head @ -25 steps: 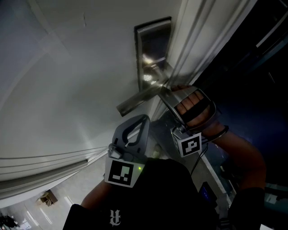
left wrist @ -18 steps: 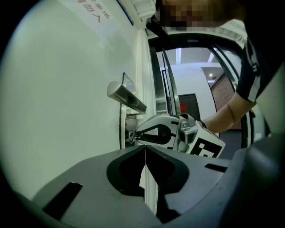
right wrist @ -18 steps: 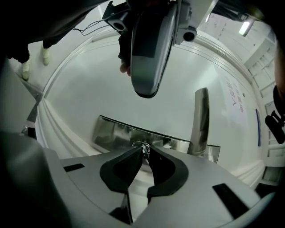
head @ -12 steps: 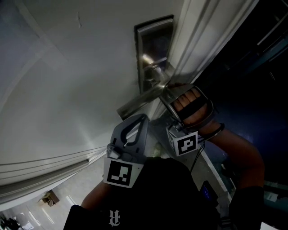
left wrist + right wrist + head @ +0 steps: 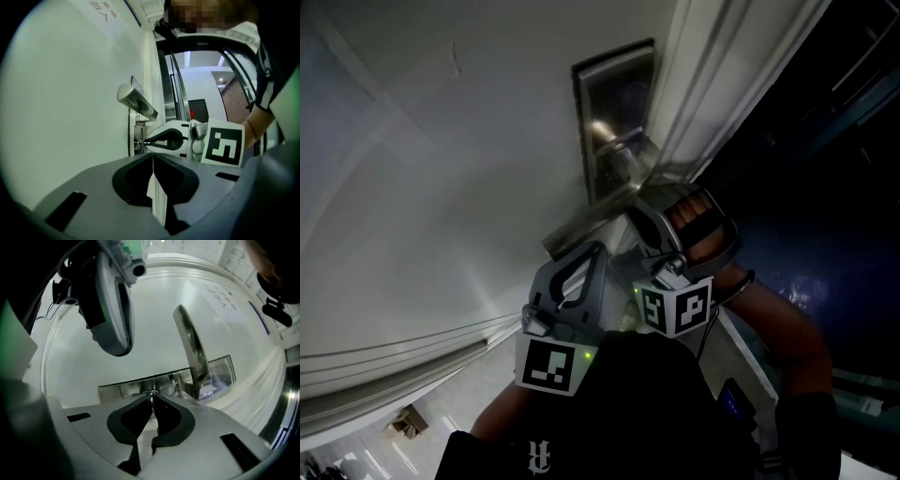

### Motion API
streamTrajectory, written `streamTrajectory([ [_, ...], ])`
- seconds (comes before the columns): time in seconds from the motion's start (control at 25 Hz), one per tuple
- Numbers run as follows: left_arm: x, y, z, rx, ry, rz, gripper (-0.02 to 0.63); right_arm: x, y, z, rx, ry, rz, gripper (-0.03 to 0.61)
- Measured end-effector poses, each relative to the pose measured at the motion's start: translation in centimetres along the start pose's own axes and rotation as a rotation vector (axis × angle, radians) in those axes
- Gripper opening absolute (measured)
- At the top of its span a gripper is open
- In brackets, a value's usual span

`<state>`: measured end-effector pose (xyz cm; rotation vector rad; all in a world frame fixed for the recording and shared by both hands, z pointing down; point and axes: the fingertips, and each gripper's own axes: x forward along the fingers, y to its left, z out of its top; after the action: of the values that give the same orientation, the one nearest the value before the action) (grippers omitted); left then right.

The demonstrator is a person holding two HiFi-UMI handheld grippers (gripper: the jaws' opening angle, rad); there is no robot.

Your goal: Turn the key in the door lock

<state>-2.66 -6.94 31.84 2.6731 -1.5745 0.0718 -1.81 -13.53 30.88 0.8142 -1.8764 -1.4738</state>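
Note:
On the pale door, a steel lock plate [image 5: 614, 103] carries a lever handle [image 5: 581, 223]. My right gripper [image 5: 633, 208] reaches in beneath the lever, shut on the small key [image 5: 152, 394] that sits in the keyhole of the lock plate [image 5: 140, 386]. The left gripper view shows those right fingertips [image 5: 146, 143] pressed to the keyhole under the lever handle [image 5: 137, 101]. My left gripper [image 5: 600, 249] hangs a little back from the door, below the lever, shut with nothing between its jaws. Only a glint of the key is visible.
The door's edge and frame [image 5: 712, 84] run just right of the lock plate, with a dark opening beyond. A notice [image 5: 105, 14] is stuck high on the door. A person's forearm [image 5: 778, 328] holds the right gripper.
The right gripper has rolled about its own axis at the keyhole, so its marker cube now shows two faces and sits further left. The left gripper has barely moved.

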Motion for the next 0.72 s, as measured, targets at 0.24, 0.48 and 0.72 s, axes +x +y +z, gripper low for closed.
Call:
streamTrajectory([
  [0.24,-0.1,0.1,-0.1,0.003,0.008,0.002,0.008,-0.1,-0.6,-0.2,0.384,-0.007,0.009,0.023],
  [0.48,0.0,0.1,-0.1,0.01,0.005,-0.001,0.008,0.0,-1.1,-0.5,0.781,-0.023,0.052,0.021],
  [0.72,-0.1,0.1,-0.1,0.01,0.004,0.003,0.008,0.1,-1.2,-1.3,1.299,-0.077,0.108,0.021],
])
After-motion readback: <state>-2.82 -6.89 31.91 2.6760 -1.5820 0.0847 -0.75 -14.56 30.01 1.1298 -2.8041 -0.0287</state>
